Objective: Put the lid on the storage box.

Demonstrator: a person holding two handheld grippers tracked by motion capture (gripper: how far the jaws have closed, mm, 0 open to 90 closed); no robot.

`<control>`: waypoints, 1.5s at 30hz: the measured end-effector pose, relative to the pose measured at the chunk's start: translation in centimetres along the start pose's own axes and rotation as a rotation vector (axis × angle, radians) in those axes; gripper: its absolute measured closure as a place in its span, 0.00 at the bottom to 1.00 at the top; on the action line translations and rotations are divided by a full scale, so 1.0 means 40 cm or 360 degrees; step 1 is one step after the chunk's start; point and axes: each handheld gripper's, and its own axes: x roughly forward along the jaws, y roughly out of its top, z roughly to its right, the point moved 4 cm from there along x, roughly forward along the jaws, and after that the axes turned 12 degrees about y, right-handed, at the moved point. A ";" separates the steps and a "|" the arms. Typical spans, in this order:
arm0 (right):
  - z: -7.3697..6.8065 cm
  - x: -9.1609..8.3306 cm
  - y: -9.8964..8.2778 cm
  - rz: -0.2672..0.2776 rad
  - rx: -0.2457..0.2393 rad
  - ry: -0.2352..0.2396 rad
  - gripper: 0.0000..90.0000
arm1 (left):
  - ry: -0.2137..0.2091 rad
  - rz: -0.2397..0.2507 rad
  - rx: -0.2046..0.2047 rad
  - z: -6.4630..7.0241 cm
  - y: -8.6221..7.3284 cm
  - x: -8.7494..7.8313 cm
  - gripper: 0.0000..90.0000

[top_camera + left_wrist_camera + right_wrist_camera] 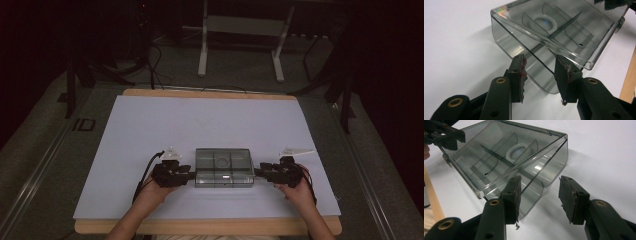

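1. The smoky transparent plastic box with inner dividers (223, 167) lies near the front edge of the white sheet (150, 125), lid closed.
2. A white coiled ring (544, 22) sits inside (one compartment).
3. Left gripper (190, 173) and right gripper (258, 172) stand open at the box ends; nothing is gripped, so opening or lifting remains.

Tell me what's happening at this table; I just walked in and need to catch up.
A person holds a gripper in each hand at either end of a smoky clear plastic box on the white table cover. The left gripper and the right gripper both have their jaws apart at the box's ends, not pinching it. The box has dividers inside and a white coiled hair tie in one compartment.
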 end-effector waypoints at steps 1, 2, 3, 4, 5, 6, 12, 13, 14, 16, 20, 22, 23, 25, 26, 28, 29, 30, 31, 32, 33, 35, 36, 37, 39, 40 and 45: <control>0.001 0.002 -0.003 -0.0005 0.0007 0.0000 0.58 | 0.0008 -0.0008 0.0004 -0.001 -0.003 0.002 0.68; 0.002 0.004 -0.005 -0.0011 0.0009 -0.0004 0.58 | 0.0011 -0.0013 0.0006 -0.003 -0.004 0.004 0.68; 0.003 0.005 -0.007 -0.0020 0.0009 -0.0004 0.58 | 0.0013 -0.0019 0.0004 -0.004 -0.006 0.005 0.68; 0.005 0.007 -0.009 -0.0020 0.0012 -0.0002 0.58 | 0.0026 -0.0026 0.0013 -0.004 -0.007 0.006 0.68; 0.005 0.007 -0.009 -0.0020 0.0012 -0.0002 0.58 | 0.0026 -0.0026 0.0013 -0.004 -0.007 0.006 0.68; 0.006 0.007 -0.010 -0.0025 0.0011 -0.0016 0.58 | 0.0063 -0.0041 0.0046 -0.003 -0.011 0.008 0.68; 0.016 0.016 -0.015 -0.0041 0.0008 -0.0043 0.57 | 0.0058 -0.0076 0.0005 -0.023 -0.031 0.024 0.65; 0.018 0.017 -0.016 -0.0049 0.0005 -0.0057 0.57 | 0.0068 -0.0082 0.0004 -0.028 -0.034 0.028 0.65; 0.021 0.018 -0.017 -0.0052 0.0005 -0.0060 0.57 | 0.0073 -0.0081 -0.0003 -0.032 -0.037 0.030 0.65; 0.025 0.017 -0.018 -0.0051 0.0008 -0.0070 0.56 | 0.0077 -0.0070 -0.0004 -0.042 -0.040 0.033 0.64; 0.034 0.011 -0.013 -0.0028 -0.0009 -0.0087 0.52 | 0.0103 -0.0031 0.0025 -0.062 -0.040 0.036 0.58; 0.039 0.007 -0.010 -0.0006 -0.0014 -0.0101 0.46 | 0.0127 -0.0016 0.0023 -0.076 -0.039 0.037 0.53; 0.043 0.006 -0.008 0.0000 -0.0020 -0.0109 0.45 | 0.0138 -0.0005 0.0015 -0.083 -0.039 0.038 0.52; 0.049 0.003 -0.005 0.0012 -0.0028 -0.0130 0.40 | 0.0142 0.0009 -0.0013 -0.093 -0.038 0.038 0.48; 0.052 0.002 -0.003 0.0025 -0.0040 -0.0133 0.37 | 0.0149 0.0018 -0.0016 -0.097 -0.038 0.037 0.46; 0.056 -0.001 0.001 0.0034 -0.0055 -0.0154 0.35 | 0.0162 0.0042 -0.0030 -0.099 -0.036 0.035 0.42; 0.059 -0.002 0.003 0.0043 -0.0063 -0.0165 0.33 | 0.0205 0.0051 -0.0034 -0.101 -0.033 0.033 0.39; 0.062 -0.004 0.006 0.0047 -0.0076 -0.0180 0.33 | 0.0224 0.0056 -0.0041 -0.102 -0.031 0.032 0.32; 0.063 -0.004 0.008 0.0049 -0.0080 -0.0191 0.33 | 0.0228 0.0057 -0.0043 -0.102 -0.029 0.030 0.31; 0.065 -0.004 0.010 0.0055 -0.0080 -0.0198 0.32 | 0.0243 0.0061 -0.0042 -0.104 -0.027 0.029 0.30; 0.067 -0.004 0.012 0.0057 -0.0084 -0.0201 0.31 | 0.0263 0.0059 -0.0043 -0.105 -0.026 0.029 0.26; 0.070 -0.004 0.014 0.0065 -0.0096 -0.0216 0.28 | 0.0267 0.0057 -0.0035 -0.106 -0.025 0.028 0.21; 0.071 -0.004 0.014 0.0067 -0.0105 -0.0200 0.24 | 0.0263 0.0064 -0.0027 -0.106 -0.025 0.028 0.20; 0.073 -0.003 0.013 0.0069 -0.0113 -0.0189 0.21 | 0.0264 0.0070 -0.0023 -0.106 -0.025 0.026 0.17; 0.075 -0.004 0.010 0.0070 -0.0133 -0.0205 0.20 | 0.0271 0.0103 -0.0010 -0.109 -0.024 0.023 0.15; 0.077 -0.005 0.009 0.0069 -0.0128 -0.0209 0.20 | 0.0286 0.0115 -0.0011 -0.111 -0.023 0.022 0.11; 0.085 -0.010 0.003 0.0070 -0.0134 -0.0235 0.17 | 0.0371 0.0172 0.0023 -0.117 -0.024 0.020 0.02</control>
